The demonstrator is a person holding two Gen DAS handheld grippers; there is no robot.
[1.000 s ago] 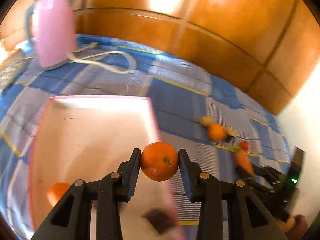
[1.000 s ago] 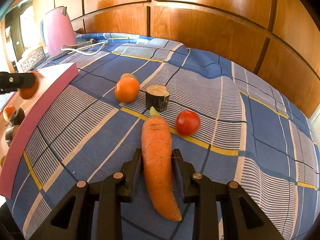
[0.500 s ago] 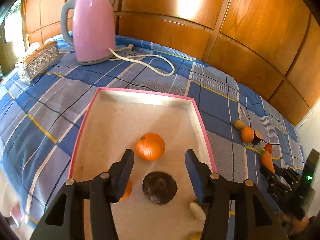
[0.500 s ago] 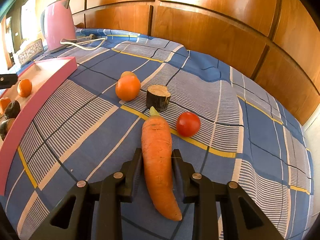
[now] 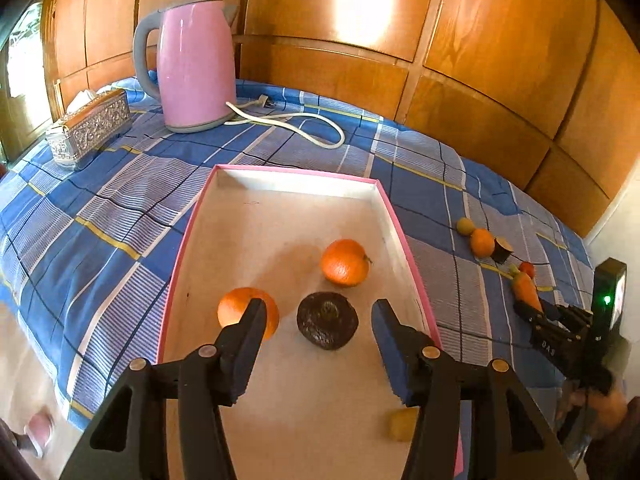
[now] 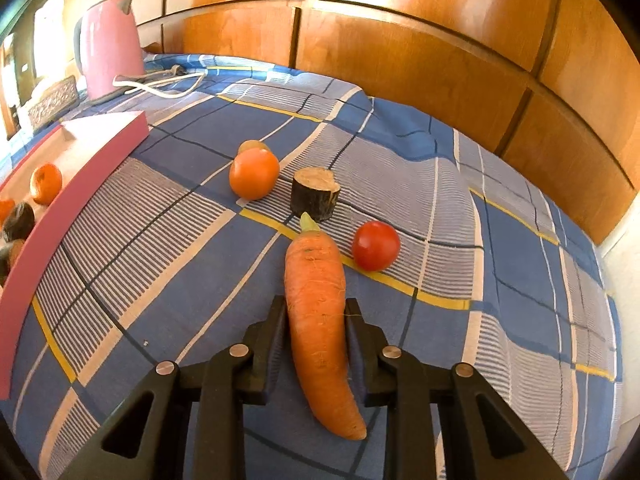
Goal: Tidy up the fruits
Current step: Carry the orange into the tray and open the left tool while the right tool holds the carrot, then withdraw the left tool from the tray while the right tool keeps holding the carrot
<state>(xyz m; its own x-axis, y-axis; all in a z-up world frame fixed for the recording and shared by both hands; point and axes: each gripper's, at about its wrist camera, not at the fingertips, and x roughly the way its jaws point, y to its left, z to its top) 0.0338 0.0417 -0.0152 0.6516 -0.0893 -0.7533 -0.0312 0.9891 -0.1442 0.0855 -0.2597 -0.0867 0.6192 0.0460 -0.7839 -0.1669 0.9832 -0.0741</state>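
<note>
My left gripper [image 5: 318, 322] is open and empty above the pink-rimmed tray [image 5: 280, 172]. In the tray lie an orange [image 5: 345, 263], a second orange [image 5: 240, 310] partly behind my left finger, a dark round fruit [image 5: 327, 320] and a yellow piece [image 5: 402, 424]. My right gripper [image 6: 316, 320] is shut on a carrot [image 6: 318, 312] resting on the blue checked cloth. Ahead of it lie a tomato [image 6: 376, 245], a dark cut stump [image 6: 315, 198], an orange [image 6: 254, 173] and a small yellowish fruit [image 6: 252, 145] behind it.
A pink kettle [image 5: 196, 68] with a white cord [image 5: 296, 124] stands at the back left, beside a silver tissue box [image 5: 90, 128]. Wood panelling closes the far side. The tray's pink wall [image 6: 60, 224] lies left of my right gripper.
My left gripper let go of the orange into the tray, opened wide and drew back. The right gripper stayed shut on the carrot and barely moved.
</note>
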